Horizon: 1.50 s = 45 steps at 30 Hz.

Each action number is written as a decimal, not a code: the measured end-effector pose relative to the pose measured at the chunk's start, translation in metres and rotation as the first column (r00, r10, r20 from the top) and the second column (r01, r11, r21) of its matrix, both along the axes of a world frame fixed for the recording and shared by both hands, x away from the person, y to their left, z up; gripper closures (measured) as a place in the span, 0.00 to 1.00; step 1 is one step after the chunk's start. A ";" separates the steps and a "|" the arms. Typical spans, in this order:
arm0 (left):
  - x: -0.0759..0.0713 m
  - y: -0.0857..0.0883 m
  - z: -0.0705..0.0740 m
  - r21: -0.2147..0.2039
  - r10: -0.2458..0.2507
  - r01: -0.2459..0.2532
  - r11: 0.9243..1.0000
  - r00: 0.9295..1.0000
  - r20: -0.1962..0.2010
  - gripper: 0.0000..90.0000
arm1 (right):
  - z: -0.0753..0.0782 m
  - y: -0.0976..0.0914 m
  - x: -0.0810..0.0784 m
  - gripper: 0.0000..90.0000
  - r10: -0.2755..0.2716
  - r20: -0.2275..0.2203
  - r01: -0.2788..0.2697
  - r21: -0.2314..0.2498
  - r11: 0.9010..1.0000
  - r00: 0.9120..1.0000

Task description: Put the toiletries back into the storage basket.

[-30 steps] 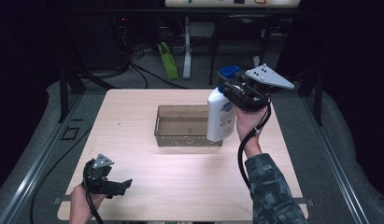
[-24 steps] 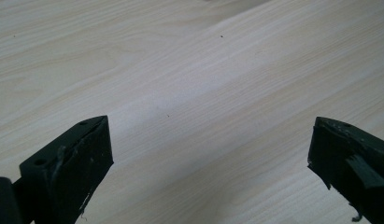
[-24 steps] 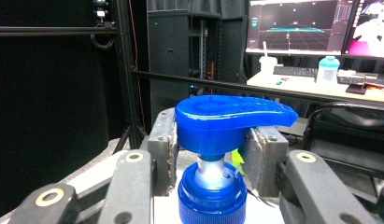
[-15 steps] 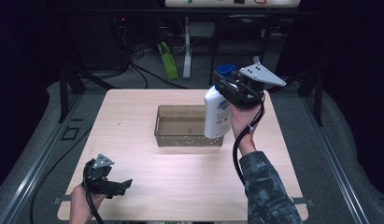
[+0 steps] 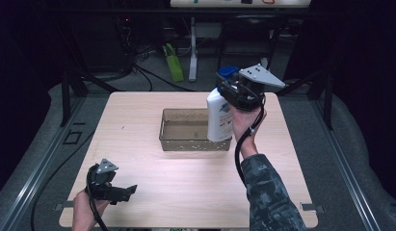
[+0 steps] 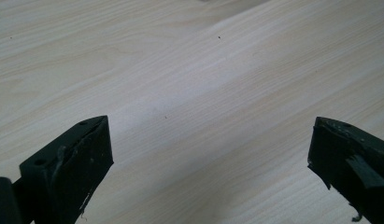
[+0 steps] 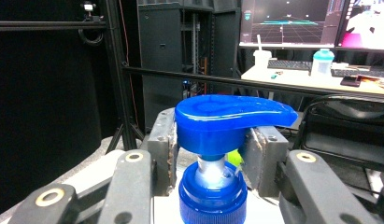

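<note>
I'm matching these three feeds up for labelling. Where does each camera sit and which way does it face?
High view: above the person's side, looking forward and down at the pale wooden table; both forearms and the left gripper show.
Left gripper view: on that gripper, facing the tabletop; its black fingers stand apart.
Right gripper view: on the right gripper, facing level into the room.
Shared: the white pump bottle with blue cap, in high and right gripper views.

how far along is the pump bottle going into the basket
Done: the right gripper is shut on the white pump bottle at its blue pump head, and the bottle is lifted upright off the table. In hand: it hangs over the right end of the mesh basket. Left: lowering it in and letting go. The left gripper idles open near the front left corner.
</note>
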<state>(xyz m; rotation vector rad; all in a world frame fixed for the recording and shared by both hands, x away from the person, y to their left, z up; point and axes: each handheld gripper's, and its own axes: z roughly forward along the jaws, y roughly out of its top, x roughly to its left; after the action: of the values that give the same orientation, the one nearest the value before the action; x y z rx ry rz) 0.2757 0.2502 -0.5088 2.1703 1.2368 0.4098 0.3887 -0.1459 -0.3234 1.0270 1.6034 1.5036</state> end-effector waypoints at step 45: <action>-0.003 0.001 0.001 -0.025 -0.001 0.001 1.000 1.000 0.005 0.00 | -0.015 0.027 0.024 0.65 -0.043 -0.023 0.043 0.003 0.999 0.999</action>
<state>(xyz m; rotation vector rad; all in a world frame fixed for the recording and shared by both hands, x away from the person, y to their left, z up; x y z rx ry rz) 0.2729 0.2509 -0.5075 2.1473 1.2322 0.3965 0.4130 -0.1187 -0.3383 1.0769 1.5853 1.4715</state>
